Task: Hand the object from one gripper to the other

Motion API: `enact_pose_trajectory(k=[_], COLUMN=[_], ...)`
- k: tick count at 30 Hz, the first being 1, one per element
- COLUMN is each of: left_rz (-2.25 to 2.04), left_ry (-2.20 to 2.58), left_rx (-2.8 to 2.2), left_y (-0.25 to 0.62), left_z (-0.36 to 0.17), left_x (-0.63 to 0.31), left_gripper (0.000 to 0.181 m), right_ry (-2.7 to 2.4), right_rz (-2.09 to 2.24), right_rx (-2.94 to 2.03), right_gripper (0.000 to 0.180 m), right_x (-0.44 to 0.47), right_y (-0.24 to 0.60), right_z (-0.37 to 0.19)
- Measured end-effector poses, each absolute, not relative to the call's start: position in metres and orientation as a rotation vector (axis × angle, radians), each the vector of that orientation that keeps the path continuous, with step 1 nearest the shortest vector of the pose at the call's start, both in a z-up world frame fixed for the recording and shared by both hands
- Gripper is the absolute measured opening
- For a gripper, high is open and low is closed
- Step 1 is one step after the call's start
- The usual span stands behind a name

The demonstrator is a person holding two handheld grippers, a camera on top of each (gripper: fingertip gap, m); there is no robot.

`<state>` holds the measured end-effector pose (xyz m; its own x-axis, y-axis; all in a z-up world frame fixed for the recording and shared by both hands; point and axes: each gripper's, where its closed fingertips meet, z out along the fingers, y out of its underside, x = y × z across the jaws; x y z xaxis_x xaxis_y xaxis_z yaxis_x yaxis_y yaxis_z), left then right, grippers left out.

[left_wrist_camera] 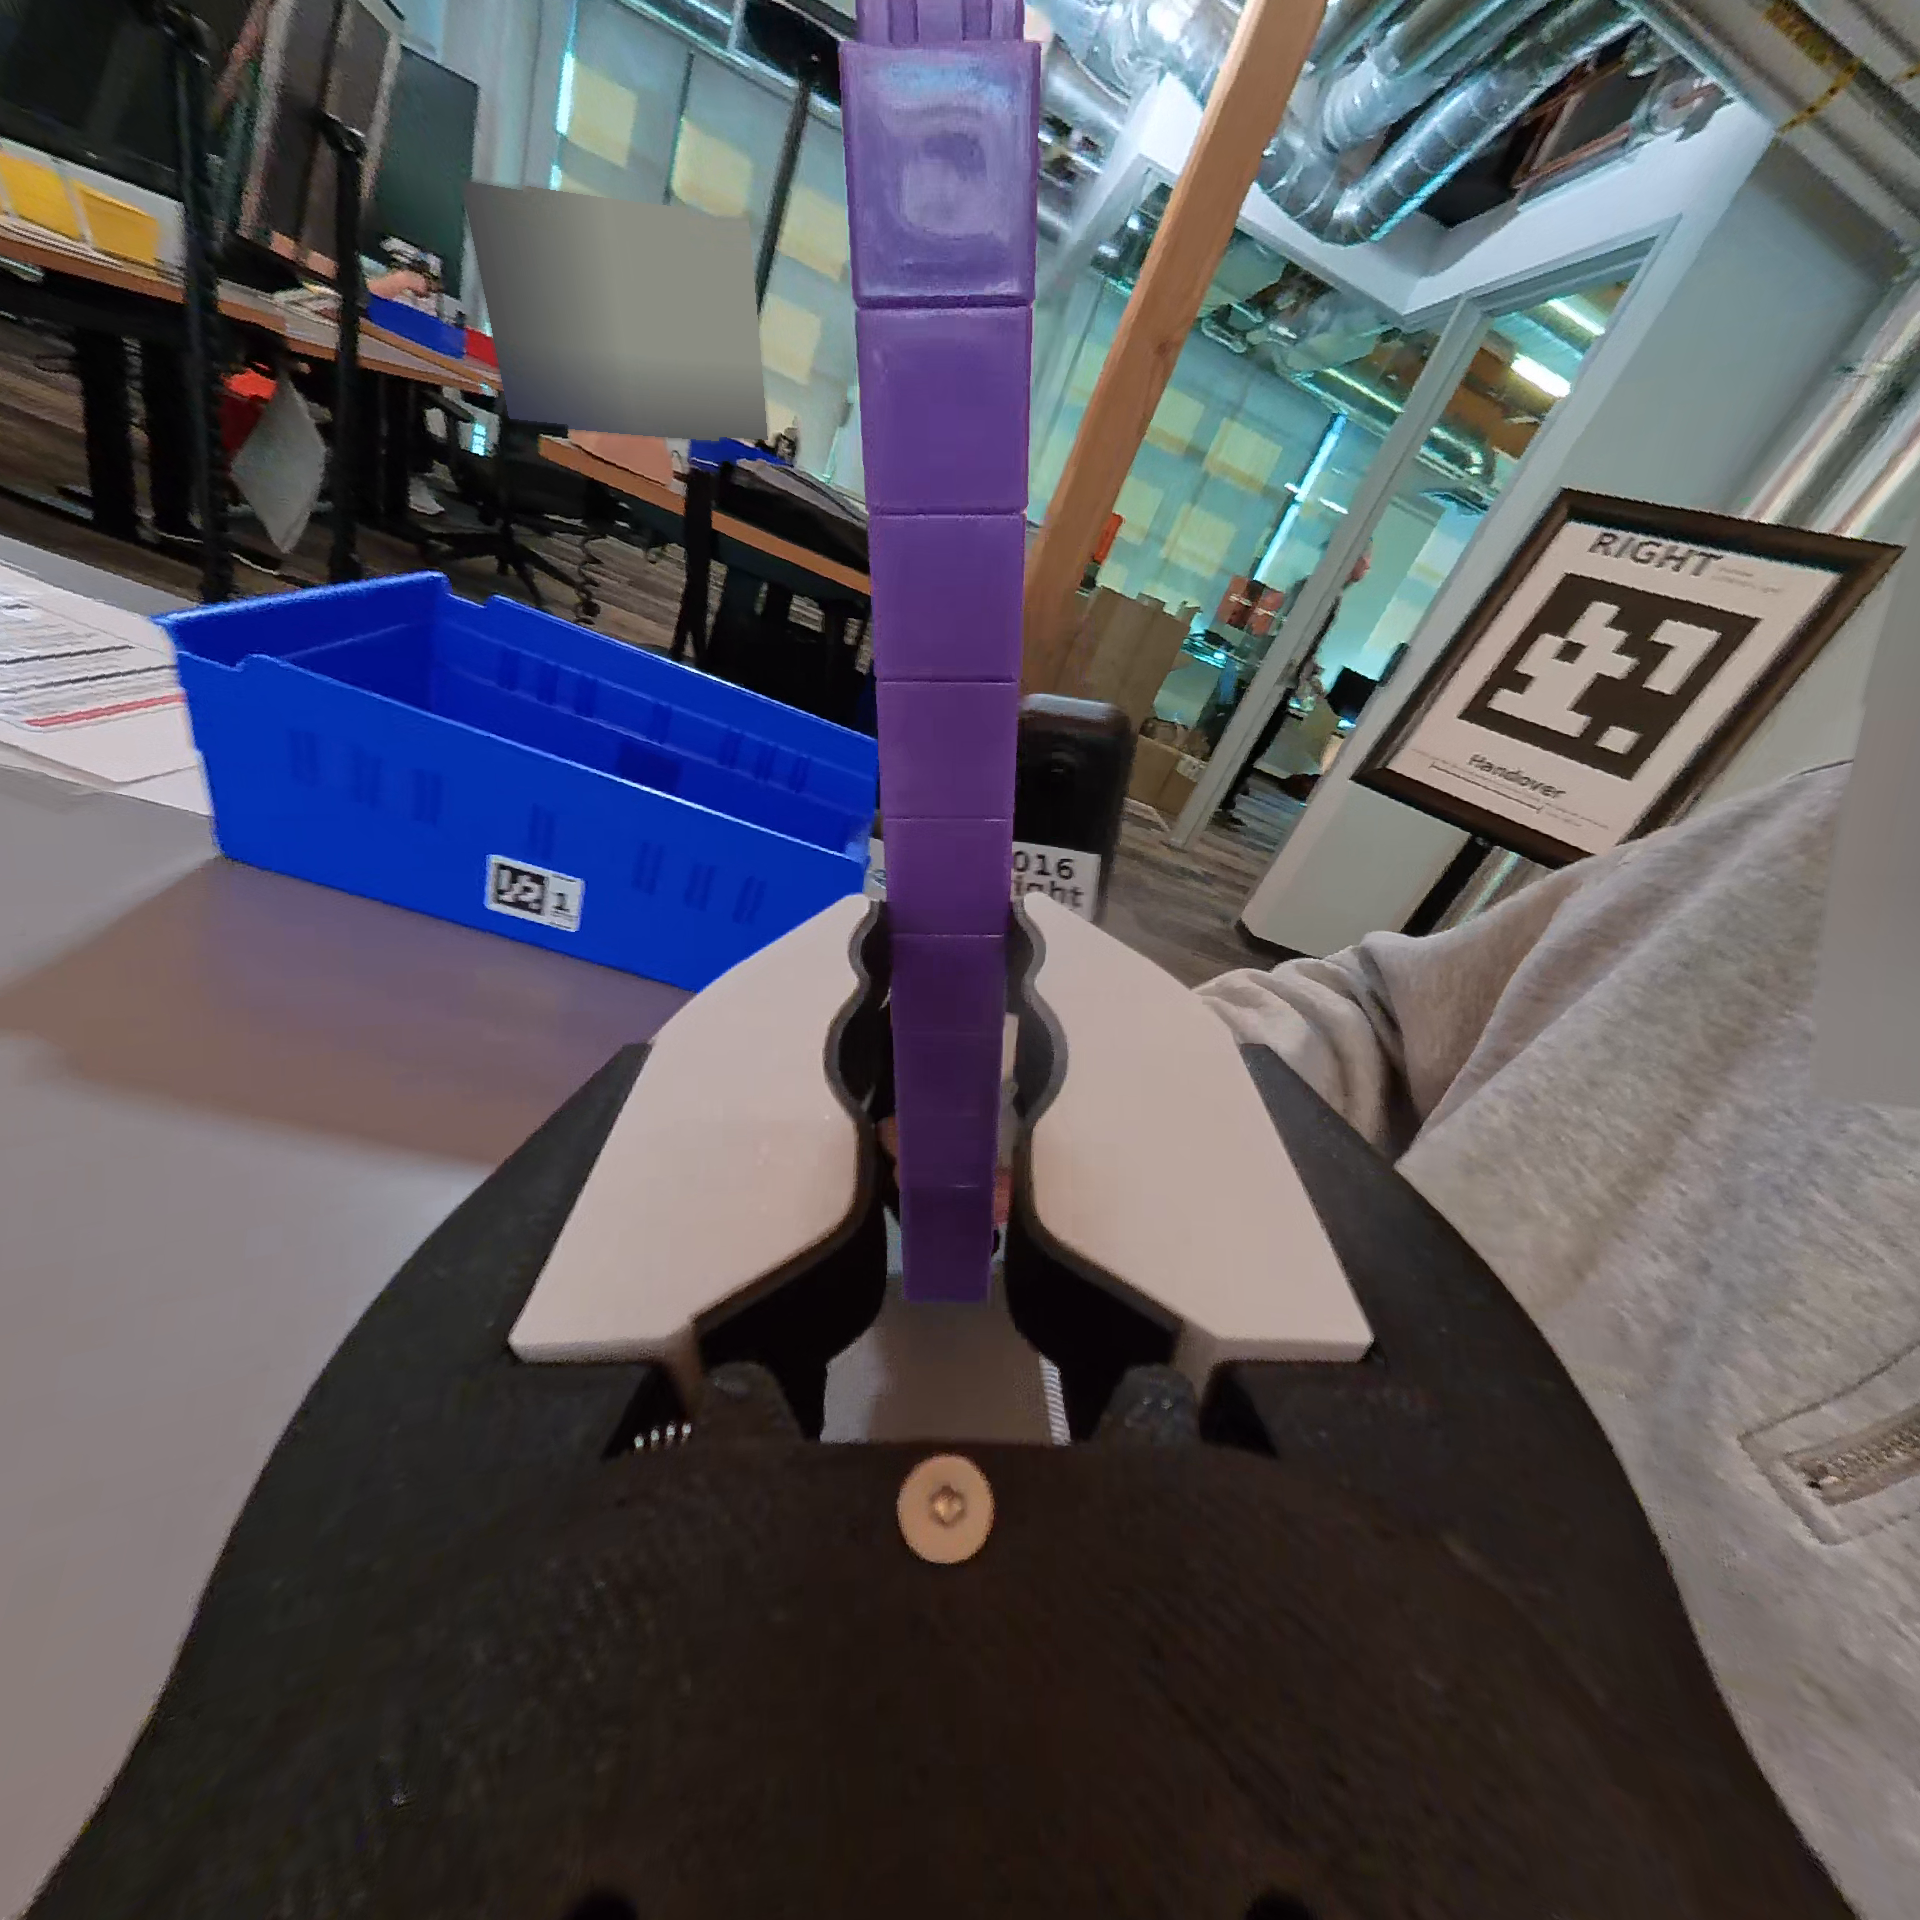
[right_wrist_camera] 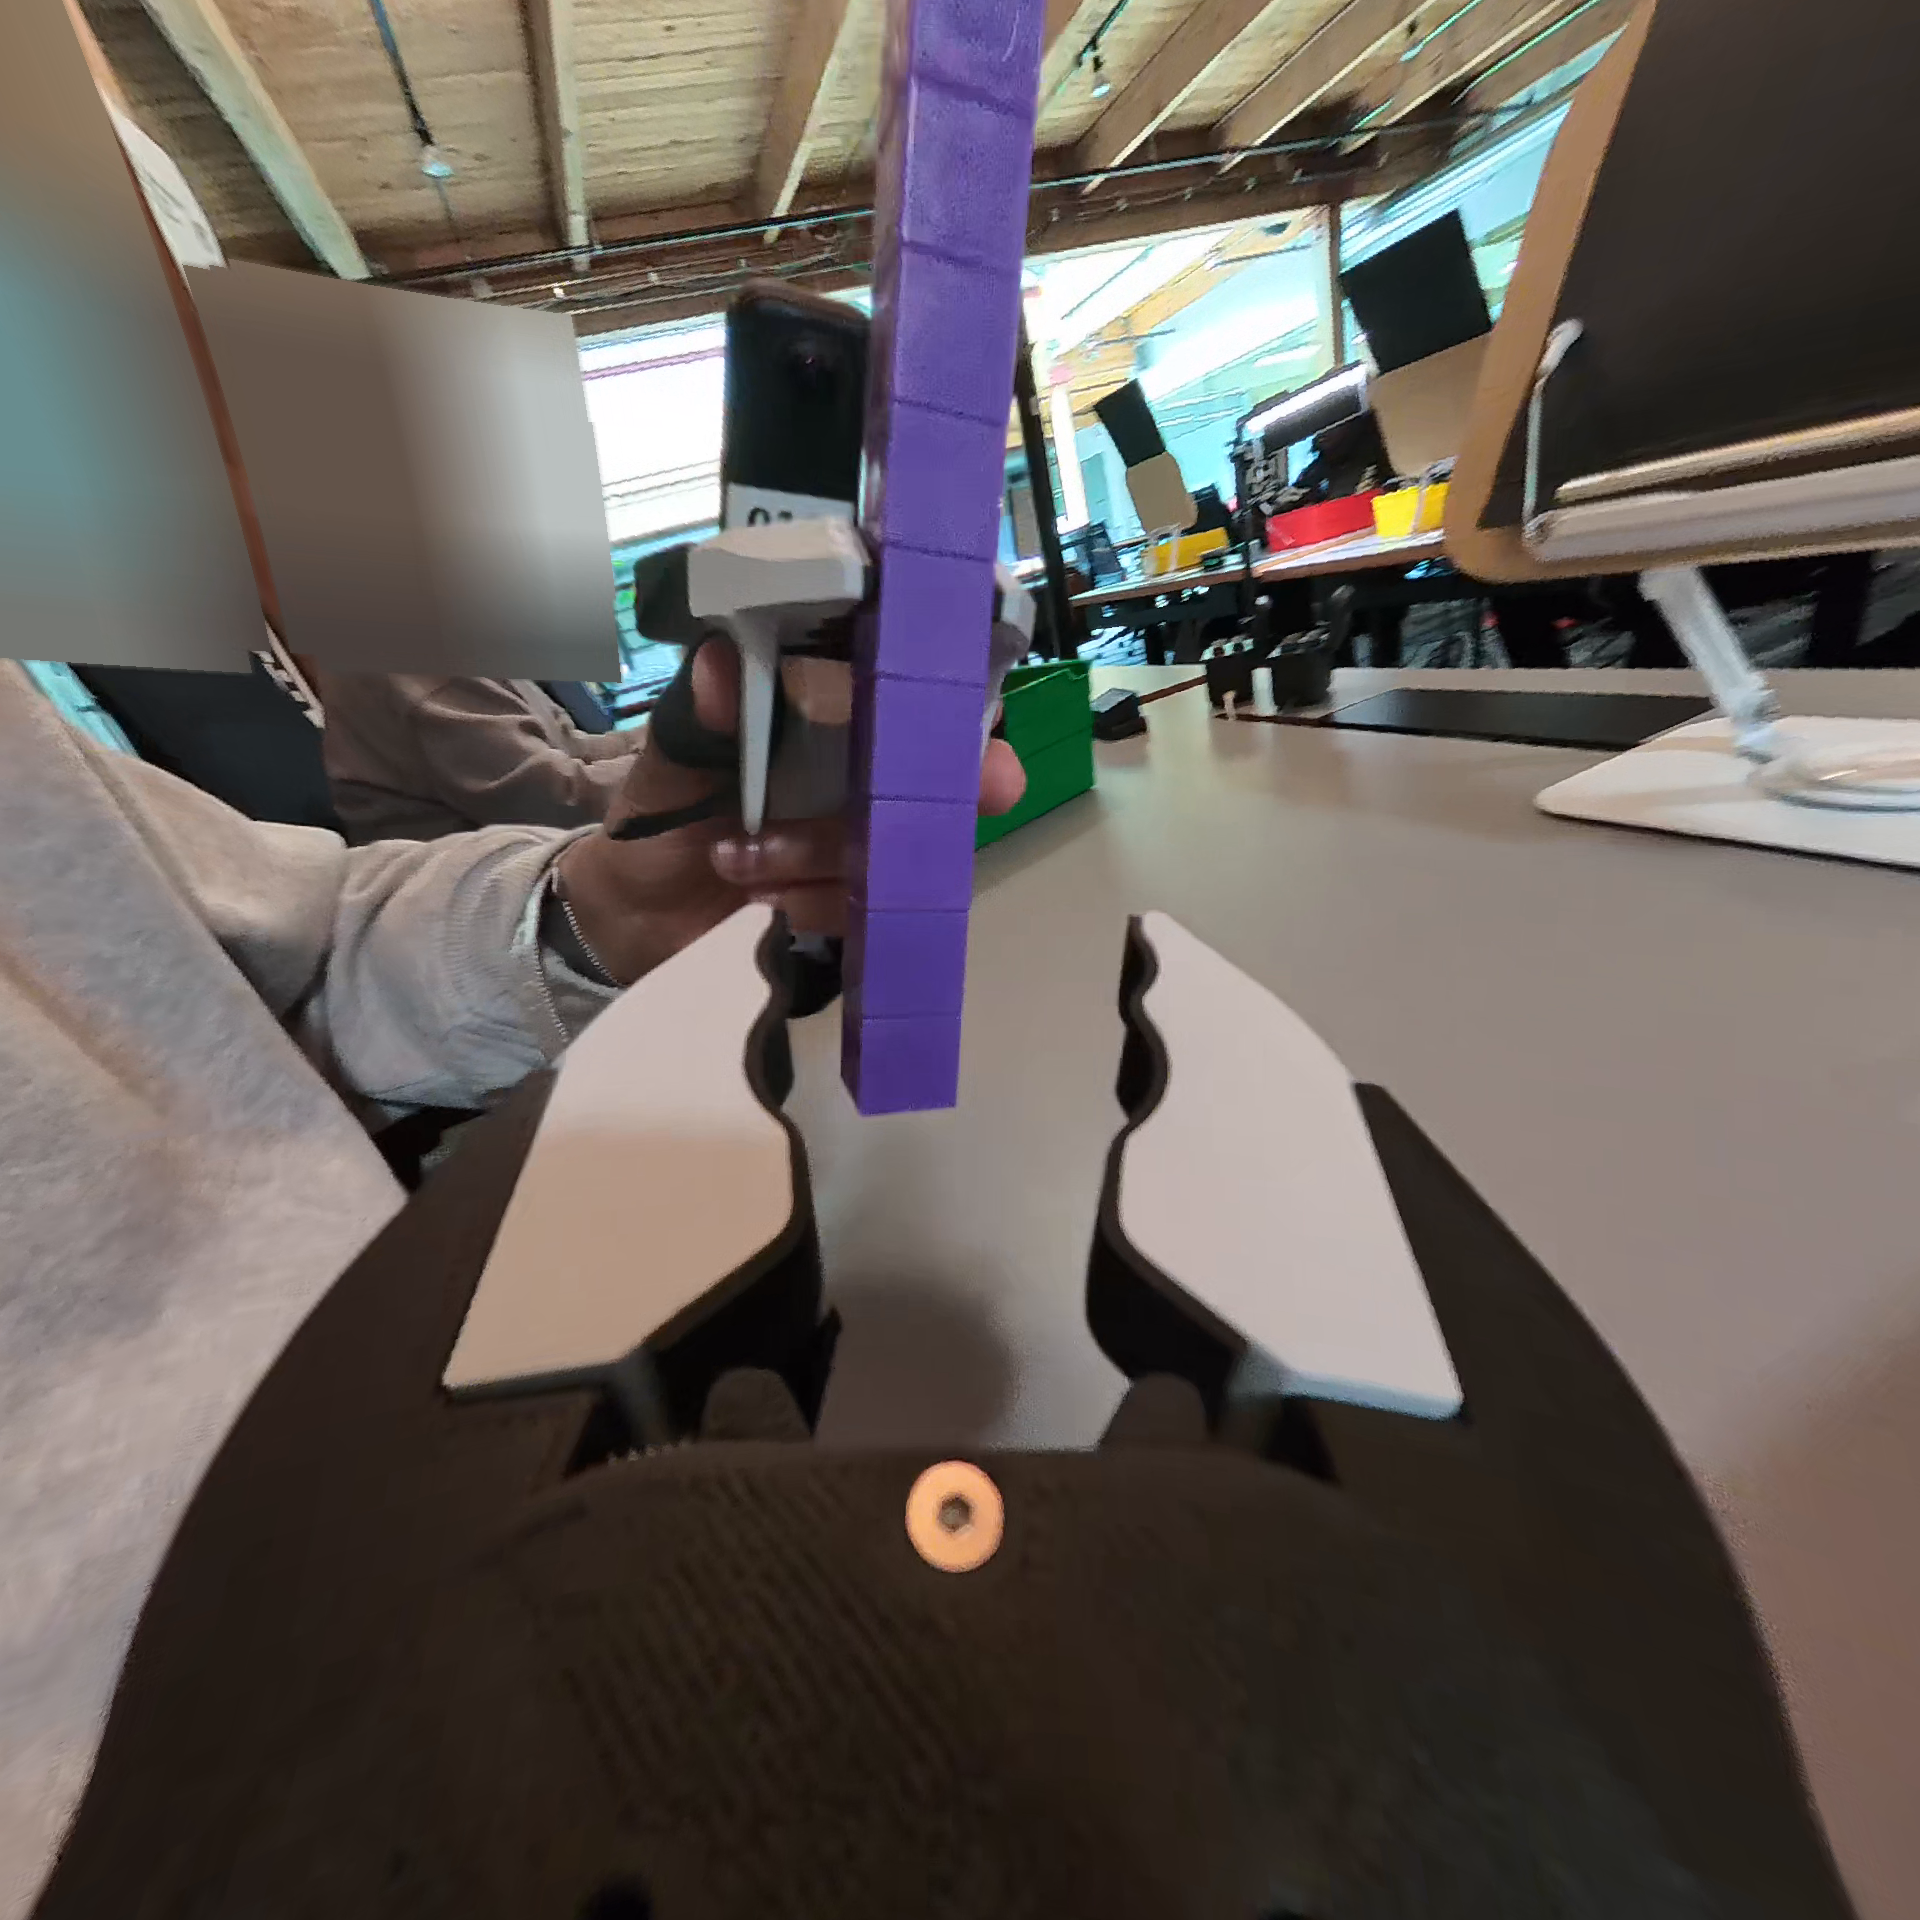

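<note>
So you are working over the grey table (right_wrist_camera: 1351, 935), which fills the lower half of both views. On it in the left wrist view sits the blue bin (left_wrist_camera: 499, 790), off to the left and well apart from your grippers, and a framed marker sign (left_wrist_camera: 1621, 675) stands to the right behind your grey sleeve (left_wrist_camera: 1610, 1091). In the right wrist view a green bin (right_wrist_camera: 1039, 727) lies farther back, with a monitor on a white stand (right_wrist_camera: 1714, 416) at the far right.

Next in size is the purple bar (left_wrist_camera: 945, 623), a long strip of joined square segments, held upright in the air between the two grippers.

Your left gripper (left_wrist_camera: 945, 935) is closed on the bar: both pale fingers press its sides near the lower end, and a few segments hang below the tips toward the body. In the right wrist view you can see that same gripper across from you, clamped partway up the bar, with your hand (right_wrist_camera: 727, 810) around its handle.

Your right gripper (right_wrist_camera: 951, 935) stands wide apart and holds nothing. The bar's bottom end (right_wrist_camera: 904, 1070) hangs between its fingers, nearer the left one, touching neither as far as can be seen.

I judge the handover about half done: the bar is presented and lined up; closing the right, then releasing the left, remains.
</note>
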<state>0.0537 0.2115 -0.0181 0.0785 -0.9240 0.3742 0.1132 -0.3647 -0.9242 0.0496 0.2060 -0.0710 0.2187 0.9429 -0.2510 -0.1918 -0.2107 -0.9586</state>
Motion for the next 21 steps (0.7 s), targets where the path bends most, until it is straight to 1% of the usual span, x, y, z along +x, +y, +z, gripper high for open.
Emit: enact_pose_trajectory(k=[5,9,11,13,21], left_rz=[-1.403,-1.578,-1.701,-1.772,-1.922], left_ry=[0.790,0.855,0.933,0.995,1.133], left_rx=[-1.475,-1.388,-1.305,-1.238,-1.071], left_y=[0.228,0.215,0.200,0.189,0.154], left_z=[-0.025,-0.021,-0.016,-0.013,-0.002], left_x=[0.044,0.045,0.043,0.041,0.041], left_gripper=[0.021,0.021,0.021,0.021,0.021], right_ry=[-0.783,-0.817,-0.843,-0.868,-0.927], right_rz=[1.189,1.263,1.376,1.505,2.026], right_rx=[-1.349,-1.320,-1.292,-1.282,-1.313], right_gripper=[0.060,0.051,0.043,0.039,0.041], right_x=[0.058,0.055,0.055,0.055,0.043], right_y=[0.213,0.205,0.195,0.186,0.149], right_z=[-0.069,-0.066,-0.061,-0.058,-0.063])
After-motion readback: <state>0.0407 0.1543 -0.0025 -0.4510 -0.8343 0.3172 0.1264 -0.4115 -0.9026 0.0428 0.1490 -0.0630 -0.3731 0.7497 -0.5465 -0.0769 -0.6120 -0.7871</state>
